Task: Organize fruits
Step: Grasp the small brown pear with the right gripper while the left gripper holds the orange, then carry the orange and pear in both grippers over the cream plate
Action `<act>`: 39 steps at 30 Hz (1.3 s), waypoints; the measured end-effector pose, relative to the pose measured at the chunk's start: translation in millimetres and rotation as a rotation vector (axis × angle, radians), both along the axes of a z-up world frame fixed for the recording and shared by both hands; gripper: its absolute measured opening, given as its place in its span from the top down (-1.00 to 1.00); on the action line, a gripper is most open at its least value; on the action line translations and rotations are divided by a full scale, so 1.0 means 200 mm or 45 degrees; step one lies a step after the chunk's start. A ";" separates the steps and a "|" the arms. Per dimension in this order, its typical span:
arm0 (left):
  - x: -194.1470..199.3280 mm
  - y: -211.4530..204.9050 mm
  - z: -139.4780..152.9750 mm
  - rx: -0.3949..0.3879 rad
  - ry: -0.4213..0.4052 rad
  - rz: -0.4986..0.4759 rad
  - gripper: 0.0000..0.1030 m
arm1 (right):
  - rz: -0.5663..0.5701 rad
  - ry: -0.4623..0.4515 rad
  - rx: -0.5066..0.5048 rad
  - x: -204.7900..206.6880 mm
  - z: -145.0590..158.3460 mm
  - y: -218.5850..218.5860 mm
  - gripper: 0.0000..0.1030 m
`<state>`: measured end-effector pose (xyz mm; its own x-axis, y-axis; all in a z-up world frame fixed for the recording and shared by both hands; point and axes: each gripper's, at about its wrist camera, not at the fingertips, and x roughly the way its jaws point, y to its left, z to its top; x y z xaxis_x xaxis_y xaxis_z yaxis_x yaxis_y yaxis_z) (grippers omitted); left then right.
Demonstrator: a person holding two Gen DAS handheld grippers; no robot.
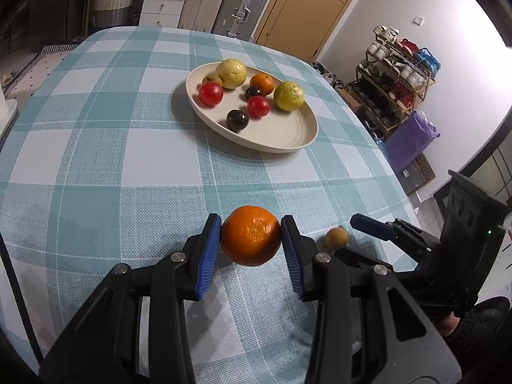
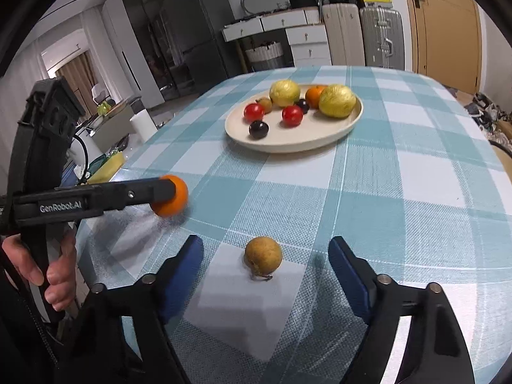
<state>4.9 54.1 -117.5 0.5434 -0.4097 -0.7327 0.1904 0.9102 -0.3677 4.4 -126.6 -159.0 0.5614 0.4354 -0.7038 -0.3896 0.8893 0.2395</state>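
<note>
The left gripper (image 1: 250,236) is clamped on an orange (image 1: 250,235), both blue pads (image 1: 211,243) pressed against its sides. The orange is lifted just clear of the checked cloth (image 1: 128,166) on the bench, with its shadow on the cloth beneath it. In the right wrist view the same orange (image 2: 171,196) shows at the end of the left gripper's black finger, and a hand (image 2: 48,268) is wrapped round that gripper's handle at the left edge.

The right gripper (image 2: 265,267) stands open with its fingers on either side of a small brown fruit (image 2: 263,255). The pads are well apart from the fruit and do not touch it. The fruit rests on the cloth, its stalk end down toward the camera. From the left wrist view this brown fruit (image 1: 336,237) lies just right of the held orange, with one right-gripper finger (image 1: 372,225) beyond it.

Farther back on the bench sits a pale plate (image 1: 288,137). On it lie two large yellow-green fruits (image 1: 231,73), a second orange (image 1: 262,84), two red fruits (image 1: 210,94), two dark ones (image 1: 237,120) and a small brown one (image 1: 212,80) at the rear rim. The near half of the plate is bare.

Behind the bench stand suitcases (image 1: 243,3), white drawers (image 1: 164,0) and a wooden door (image 1: 307,9); a shoe rack (image 1: 393,76) is against the right wall.
</note>
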 end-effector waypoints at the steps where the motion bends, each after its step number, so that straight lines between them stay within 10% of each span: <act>1: 0.00 0.00 0.00 0.005 -0.001 0.001 0.31 | 0.001 0.003 -0.004 0.00 0.00 0.00 -0.36; 9: 0.04 -0.03 0.03 0.075 -0.014 0.009 0.31 | 0.010 0.040 -0.064 0.04 -0.05 0.04 0.48; 39: 0.47 -0.09 0.15 0.092 -0.011 0.003 0.31 | 0.061 -0.055 0.084 0.35 0.17 0.03 0.50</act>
<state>99.7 35.3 -88.1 0.5509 -0.3548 -0.7554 0.1915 0.9347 -0.2993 73.8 -121.2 -125.9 0.5677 0.5073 -0.6483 -0.4428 0.8521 0.2791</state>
